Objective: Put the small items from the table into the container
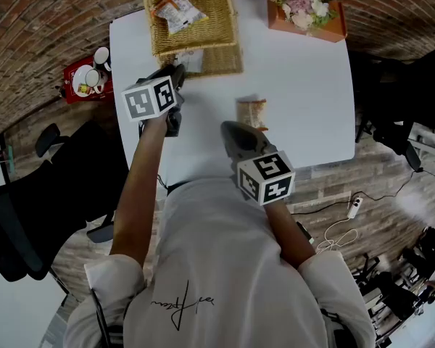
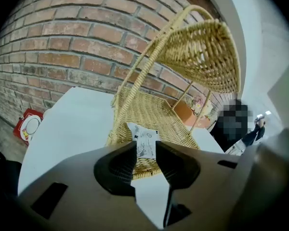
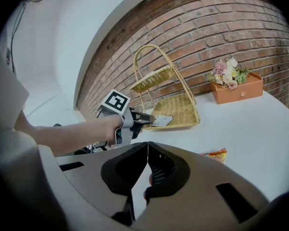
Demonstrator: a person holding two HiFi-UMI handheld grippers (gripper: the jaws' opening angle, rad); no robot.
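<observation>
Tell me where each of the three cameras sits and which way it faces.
Head view: on the person's head, looking steeply down at the white table, wicker basket, left gripper, right gripper, left forearm, right forearm, white shirt.
Left gripper view: rides the left gripper, facing the basket and brick wall; its fingers pinch a white packet.
Right gripper view: rides the right gripper, facing across the table to the basket; its fingers meet, empty; the left forearm shows.
Shared: both gripper views show the basket and white packet.
</observation>
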